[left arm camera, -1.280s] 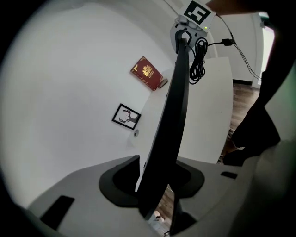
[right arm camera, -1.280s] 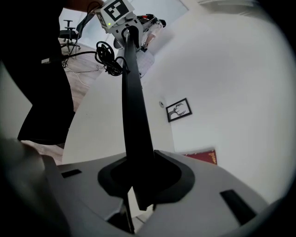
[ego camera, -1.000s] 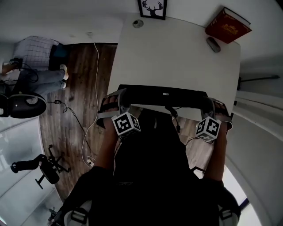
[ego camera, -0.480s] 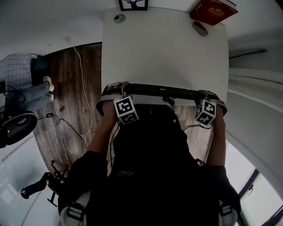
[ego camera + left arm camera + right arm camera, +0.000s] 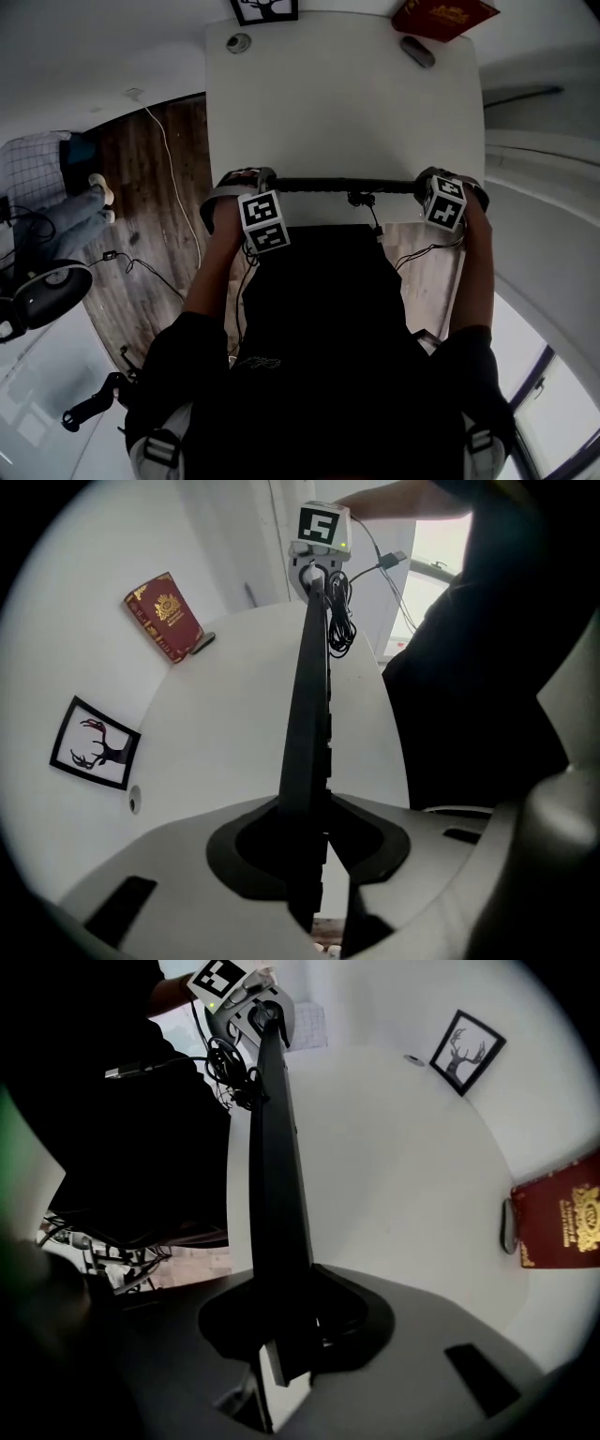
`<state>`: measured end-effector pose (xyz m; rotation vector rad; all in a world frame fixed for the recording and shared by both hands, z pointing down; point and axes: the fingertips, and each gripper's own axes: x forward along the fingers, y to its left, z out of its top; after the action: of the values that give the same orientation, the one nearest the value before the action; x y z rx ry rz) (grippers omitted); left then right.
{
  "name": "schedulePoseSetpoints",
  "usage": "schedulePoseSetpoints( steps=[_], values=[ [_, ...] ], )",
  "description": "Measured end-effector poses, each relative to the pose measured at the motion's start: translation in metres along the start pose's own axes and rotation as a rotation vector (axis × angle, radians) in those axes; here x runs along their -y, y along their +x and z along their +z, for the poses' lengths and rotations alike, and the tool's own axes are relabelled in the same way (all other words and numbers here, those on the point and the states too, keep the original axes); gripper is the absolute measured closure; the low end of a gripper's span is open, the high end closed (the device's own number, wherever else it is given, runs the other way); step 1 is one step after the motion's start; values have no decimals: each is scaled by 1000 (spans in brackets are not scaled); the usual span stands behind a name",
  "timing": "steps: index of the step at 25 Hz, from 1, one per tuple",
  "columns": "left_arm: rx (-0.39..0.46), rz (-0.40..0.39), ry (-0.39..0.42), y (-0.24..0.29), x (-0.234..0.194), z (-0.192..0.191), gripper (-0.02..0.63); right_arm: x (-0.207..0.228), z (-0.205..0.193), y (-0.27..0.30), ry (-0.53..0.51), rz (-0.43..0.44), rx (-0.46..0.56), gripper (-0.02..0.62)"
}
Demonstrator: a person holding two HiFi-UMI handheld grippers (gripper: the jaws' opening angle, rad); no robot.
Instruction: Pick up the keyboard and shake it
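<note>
Closest to me is the person in dark clothes, with both arms reaching forward and down. Each hand holds a gripper.

The left gripper (image 5: 253, 183) is clamped on one end of the keyboard (image 5: 347, 186). Its jaws have just been closing tighter, and the end of the keyboard sits right between them. The right gripper (image 5: 441, 183) is squeezed onto the other end.

The keyboard is tipped up on its long edge, so from above it looks like a thin black line. It stretches from one gripper to the other, right over the near edge of the white table (image 5: 347, 103). A bunched cable (image 5: 361, 200) dangles from its middle. It looks lifted to me, but I cannot tell if its bottom edge touches the table.

So I think the picking-up part is done, because both ends are held tight. The shaking is the part that is left. With the keyboard tipped on its edge like this, I guess the shaking is going on or about to start, but one look cannot tell me how much is left.

Farther back, at the far edge of the table, lie a red book (image 5: 441, 14) and a small dark thing (image 5: 417, 52) just beside it. A deer picture (image 5: 262, 7) sits by the other far corner. They are all well apart from the keyboard.
</note>
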<state>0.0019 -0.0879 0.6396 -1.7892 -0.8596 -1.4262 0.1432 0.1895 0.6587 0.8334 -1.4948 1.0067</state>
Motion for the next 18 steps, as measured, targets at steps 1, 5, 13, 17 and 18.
schedulePoseSetpoints(
  steps=[1,5,13,17,18],
  values=[
    [4,-24,4,0,-3,0,491,2,1,-1,-7,37,9,502],
    [19,-71,-32,0,-22,-2,449,14,6,-5,-55,159,4,505],
    [-58,154,54,-12,-63,1,351,39,12,-4,-127,330,11,503],
    [-25,230,158,-20,-74,32,317,49,15,-3,-140,368,12,503],
    [-5,224,174,-18,-73,41,293,50,15,-2,-144,373,10,503]
  ],
)
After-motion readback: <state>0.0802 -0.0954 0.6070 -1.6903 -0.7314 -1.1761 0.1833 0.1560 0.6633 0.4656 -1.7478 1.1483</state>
